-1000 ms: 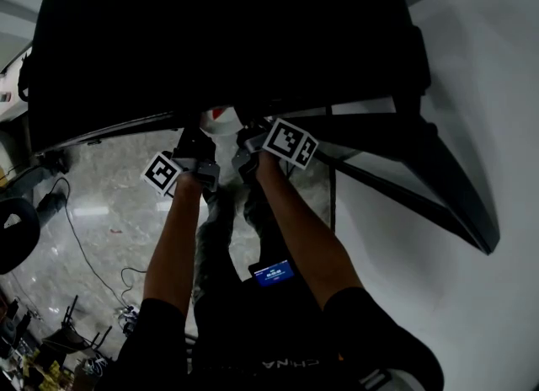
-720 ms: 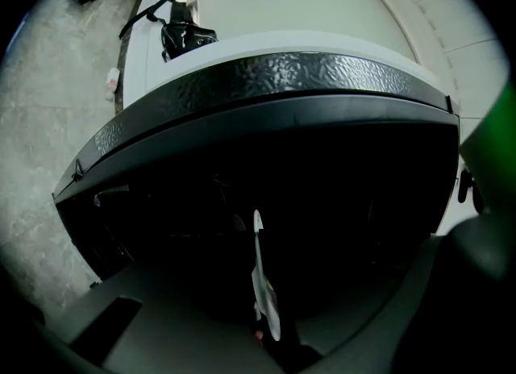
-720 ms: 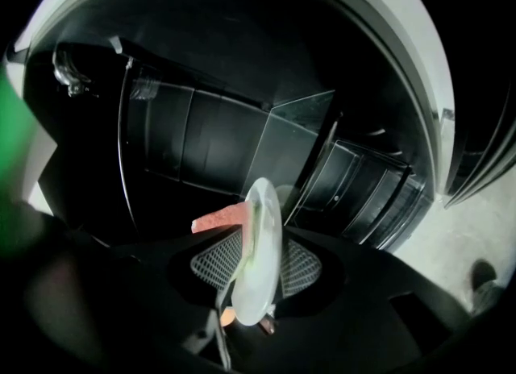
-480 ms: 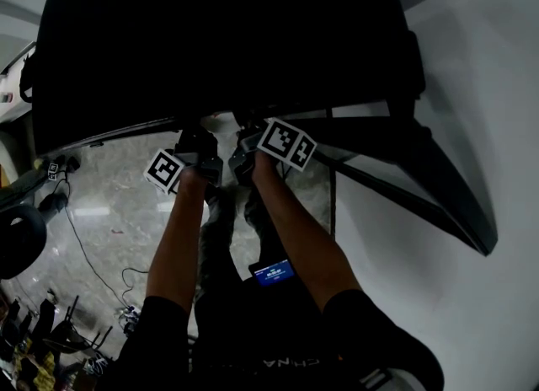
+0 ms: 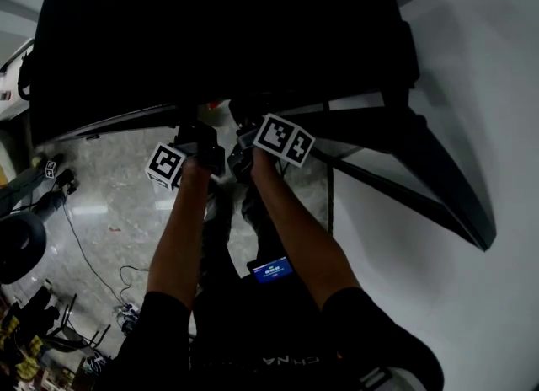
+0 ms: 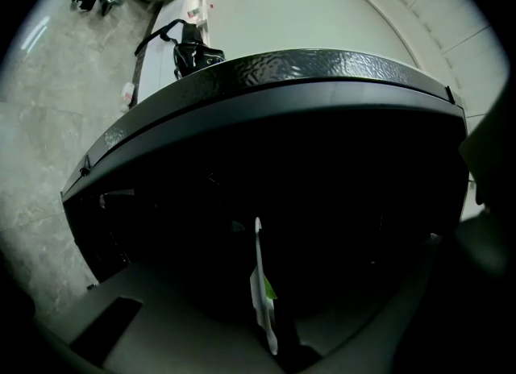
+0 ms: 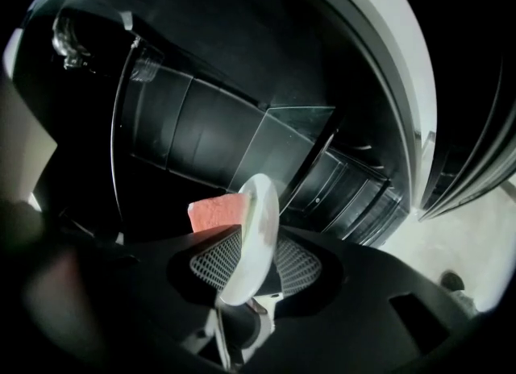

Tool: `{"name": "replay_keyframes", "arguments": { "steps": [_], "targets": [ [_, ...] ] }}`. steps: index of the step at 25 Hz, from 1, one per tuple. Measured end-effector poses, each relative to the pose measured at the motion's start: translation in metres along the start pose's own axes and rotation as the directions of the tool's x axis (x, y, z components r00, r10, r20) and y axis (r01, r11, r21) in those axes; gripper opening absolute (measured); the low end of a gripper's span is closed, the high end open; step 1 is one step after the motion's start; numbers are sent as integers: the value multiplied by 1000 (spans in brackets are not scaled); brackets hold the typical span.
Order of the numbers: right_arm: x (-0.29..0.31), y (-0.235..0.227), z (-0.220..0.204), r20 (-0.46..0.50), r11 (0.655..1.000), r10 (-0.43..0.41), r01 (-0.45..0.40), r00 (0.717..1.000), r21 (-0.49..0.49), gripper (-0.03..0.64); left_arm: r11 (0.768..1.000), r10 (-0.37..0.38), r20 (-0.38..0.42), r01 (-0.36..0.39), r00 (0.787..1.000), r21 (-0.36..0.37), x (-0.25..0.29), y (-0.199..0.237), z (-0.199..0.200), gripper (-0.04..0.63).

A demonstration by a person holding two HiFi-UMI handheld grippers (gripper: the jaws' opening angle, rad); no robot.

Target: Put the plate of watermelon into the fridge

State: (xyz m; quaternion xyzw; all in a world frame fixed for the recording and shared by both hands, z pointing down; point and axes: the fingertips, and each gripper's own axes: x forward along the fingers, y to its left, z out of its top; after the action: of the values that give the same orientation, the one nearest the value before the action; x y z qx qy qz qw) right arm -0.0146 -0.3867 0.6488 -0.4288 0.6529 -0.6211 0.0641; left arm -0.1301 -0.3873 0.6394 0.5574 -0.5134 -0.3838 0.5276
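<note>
Both forearms reach straight ahead, side by side, to the front edge of the black fridge (image 5: pixel 219 35). The left gripper (image 6: pixel 270 344) has its 2 jaws closed on the rim of the plate (image 6: pixel 256 272), seen edge-on in near darkness. The right gripper (image 7: pixel 248 284) clamps the same plate between mesh pads (image 7: pixel 214 261). 1 red watermelon (image 7: pixel 214 209) piece lies on the plate's left face, with dark shelves just beyond. In the head view the fridge hides both sets of jaws. A cable (image 5: pixel 84 246) trails across the grey floor (image 5: pixel 118 204).

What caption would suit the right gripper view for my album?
Right gripper clamps a white plate of watermelon before the dark fridge interior.
</note>
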Motion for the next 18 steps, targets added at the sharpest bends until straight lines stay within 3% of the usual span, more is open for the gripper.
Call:
{"name": "replay_keyframes", "arguments": {
  "steps": [5,9,18],
  "targets": [
    [-4,-5,-2,-14,1000,-29,29,999,6,113,1000,-2,17,2,1000,16,5,-5,3,21],
    [-6,-8,-2,4,998,-34,34,999,59,57,999,-9,14,8,1000,36,6,-8,2,21],
    [1,-4,18,122,988,-26,7,992,156,29,995,-60,-111,69,992,74,5,-17,-7,25]
  ]
}}
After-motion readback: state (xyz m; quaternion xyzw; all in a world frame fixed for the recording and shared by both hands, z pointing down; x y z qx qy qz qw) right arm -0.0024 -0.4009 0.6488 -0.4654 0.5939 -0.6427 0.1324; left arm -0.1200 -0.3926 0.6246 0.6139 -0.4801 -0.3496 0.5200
